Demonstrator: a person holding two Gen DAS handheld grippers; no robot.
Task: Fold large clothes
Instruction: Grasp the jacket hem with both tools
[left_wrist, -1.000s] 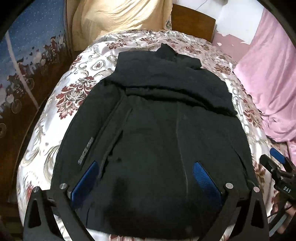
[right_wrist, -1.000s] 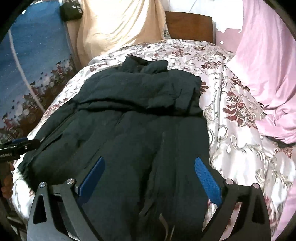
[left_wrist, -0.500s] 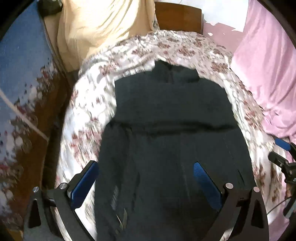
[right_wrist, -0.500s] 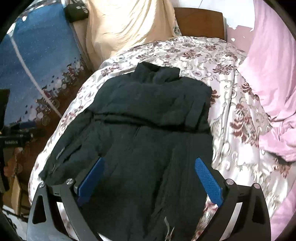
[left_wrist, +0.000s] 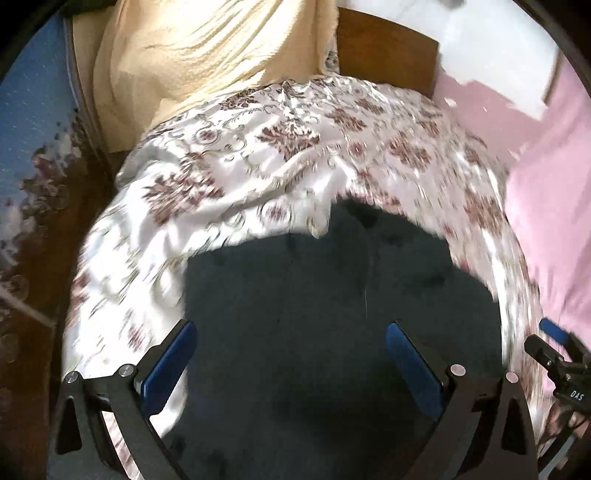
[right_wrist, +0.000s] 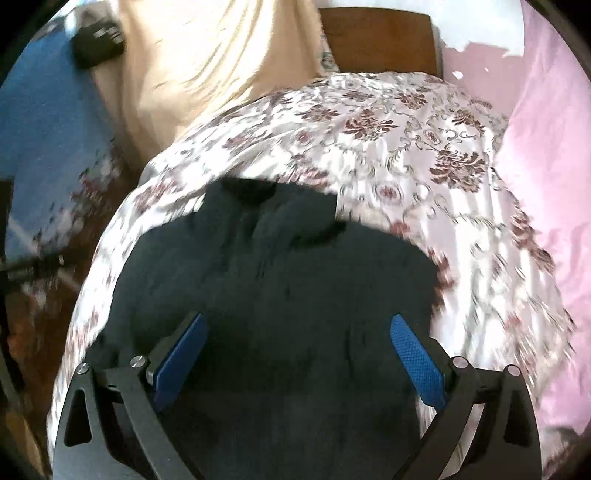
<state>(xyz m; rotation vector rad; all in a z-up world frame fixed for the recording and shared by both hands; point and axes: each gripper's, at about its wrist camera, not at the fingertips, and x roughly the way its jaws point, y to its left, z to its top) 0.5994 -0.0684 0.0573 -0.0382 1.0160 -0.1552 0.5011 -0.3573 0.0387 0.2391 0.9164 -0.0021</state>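
A large black jacket (left_wrist: 332, 314) lies spread on a bed with a floral satin cover (left_wrist: 258, 155); it also shows in the right wrist view (right_wrist: 277, 280). Its collar points toward the headboard. My left gripper (left_wrist: 291, 350) is open and empty, hovering over the jacket's left part. My right gripper (right_wrist: 299, 343) is open and empty over the jacket's right part, and it shows at the right edge of the left wrist view (left_wrist: 557, 354). Both views are blurred by motion.
A cream blanket (left_wrist: 207, 62) hangs at the head of the bed beside a wooden headboard (left_wrist: 384, 48). A pink cloth (right_wrist: 546, 155) lies along the right side. A blue wall hanging (right_wrist: 44, 122) and dark wood floor are to the left.
Both grippers have moved forward along the jacket toward its collar and the headboard. The jacket's lower part has dropped out of view. Both stay open.
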